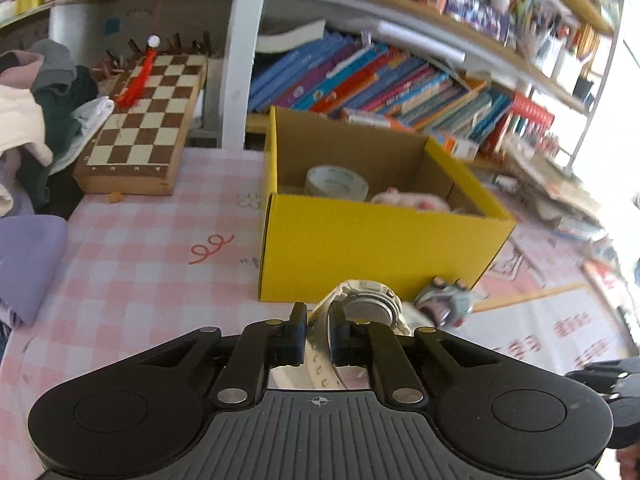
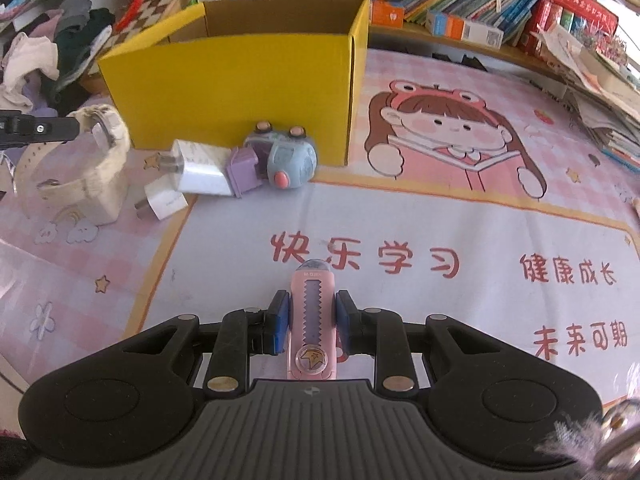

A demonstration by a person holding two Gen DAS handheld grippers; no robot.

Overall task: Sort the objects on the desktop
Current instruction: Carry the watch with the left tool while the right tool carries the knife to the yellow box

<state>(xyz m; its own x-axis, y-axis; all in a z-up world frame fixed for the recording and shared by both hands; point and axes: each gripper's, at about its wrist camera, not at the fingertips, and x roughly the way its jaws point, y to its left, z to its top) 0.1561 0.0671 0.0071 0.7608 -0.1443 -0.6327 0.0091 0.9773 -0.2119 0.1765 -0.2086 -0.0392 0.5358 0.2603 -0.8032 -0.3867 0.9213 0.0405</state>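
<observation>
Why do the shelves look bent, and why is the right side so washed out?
Left wrist view: the fisheye lens bows the bookshelf, daylight blows out the right edge, and motion blur smears the books. Right wrist view: sharper, evenly lit; the yellow box throws a soft shadow onto the mat.

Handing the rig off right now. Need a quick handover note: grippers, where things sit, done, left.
Left gripper: shut on the strap of the white watch, held just in front of the yellow box.
Right gripper: shut on the pink eraser, above the printed desk mat.
Done: tape roll and a pink plush item already lie in the box.
Left: drop the watch and eraser in, then the two white chargers, the purple block and the grey-blue toy, all clustered against the box front.
</observation>
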